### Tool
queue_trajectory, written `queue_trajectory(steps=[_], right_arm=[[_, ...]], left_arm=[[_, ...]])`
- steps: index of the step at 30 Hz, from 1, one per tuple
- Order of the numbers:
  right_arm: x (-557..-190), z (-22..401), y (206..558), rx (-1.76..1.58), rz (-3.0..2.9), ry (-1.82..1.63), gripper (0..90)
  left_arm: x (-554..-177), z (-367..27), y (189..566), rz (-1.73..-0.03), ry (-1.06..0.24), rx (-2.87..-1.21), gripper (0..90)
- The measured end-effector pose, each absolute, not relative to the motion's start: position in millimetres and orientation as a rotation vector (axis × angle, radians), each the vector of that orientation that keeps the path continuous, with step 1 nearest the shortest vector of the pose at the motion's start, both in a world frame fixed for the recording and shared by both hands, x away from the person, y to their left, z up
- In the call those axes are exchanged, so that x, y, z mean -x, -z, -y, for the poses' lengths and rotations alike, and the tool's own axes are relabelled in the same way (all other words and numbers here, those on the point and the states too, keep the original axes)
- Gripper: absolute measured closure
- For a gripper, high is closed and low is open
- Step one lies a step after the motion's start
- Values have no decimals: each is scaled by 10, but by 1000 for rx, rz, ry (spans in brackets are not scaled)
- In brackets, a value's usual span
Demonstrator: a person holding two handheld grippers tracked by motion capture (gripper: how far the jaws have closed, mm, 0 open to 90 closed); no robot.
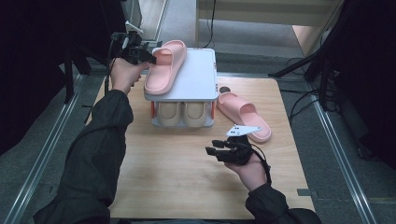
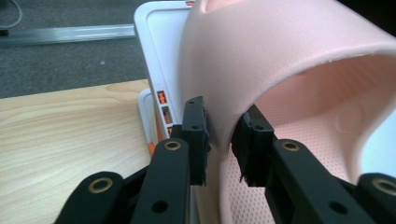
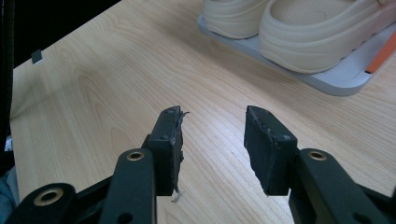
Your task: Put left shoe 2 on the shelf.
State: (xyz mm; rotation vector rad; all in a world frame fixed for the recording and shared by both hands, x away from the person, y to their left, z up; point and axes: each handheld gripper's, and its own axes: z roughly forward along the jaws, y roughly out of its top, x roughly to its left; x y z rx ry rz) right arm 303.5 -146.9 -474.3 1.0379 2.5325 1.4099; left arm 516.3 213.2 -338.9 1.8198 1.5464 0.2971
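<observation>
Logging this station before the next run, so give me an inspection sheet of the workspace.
Surface: wooden table, bare at the front.
Job's things: white two-level rack; pink slipper on top; second pink slipper on the table right of the rack; beige pair on the lower shelf.
Clutter: nothing seen.
Grippers: left gripper shut on the top slipper's strap; right gripper open over bare wood.
Cables: one at each gripper; more on the floor at right.
Surroundings: grey floor, metal rails, dark stands.
</observation>
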Motion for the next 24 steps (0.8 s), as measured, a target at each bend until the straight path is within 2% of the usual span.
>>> queue_trajectory(steps=[20, 24], right_arm=[[-3047, 1468, 4740, -1035, -2521, -1411, 572], [-3038, 1486, 4707, -1019, -2491, -1443, 575]], left_arm=[[-5103, -2090, 3355, -1491, -303, -1875, 693], [-5063, -2150, 3294, -1472, -301, -1872, 656]])
